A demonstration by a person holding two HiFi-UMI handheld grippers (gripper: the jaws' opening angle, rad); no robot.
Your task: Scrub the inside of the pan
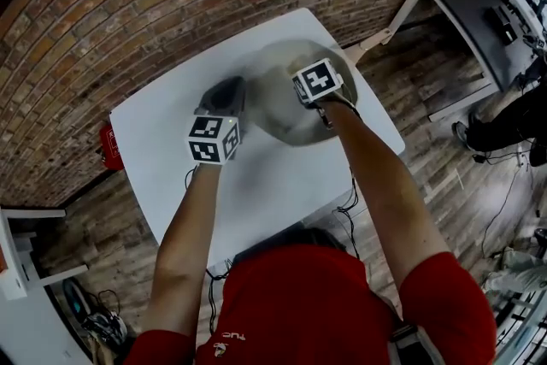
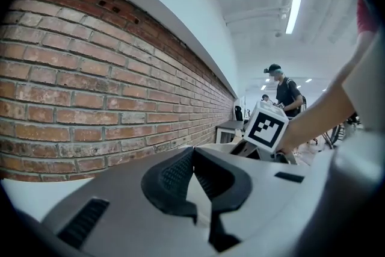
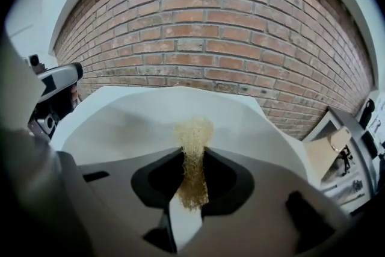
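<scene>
The white counter (image 1: pixel 171 150) has bare surface between its near edge and the two grippers. The left gripper (image 2: pixel 192 153) is just beside the pan's left rim; its jaws meet at the tips, and I see nothing between them. Whether it touches the pan, I cannot tell. The right gripper (image 3: pixel 194 153) is closed on a yellow-brown scrub pad (image 3: pixel 194 147), which stands out past the jaw tips.

This gripper is over the inside of the pale grey pan (image 1: pixel 278 111), and the pad points down to the pan's inner surface. The pan stands on the far right part of the counter, near the far edge and the right corner. On the left of the pan more counter is free.

Behind the counter a red brick wall (image 1: pixel 128 4) runs close along its far side. To the right there is wooden floor (image 1: pixel 427 150), then a grey desk (image 1: pixel 470 13). In the left gripper view a person (image 2: pixel 283 93) stands far down the room.
</scene>
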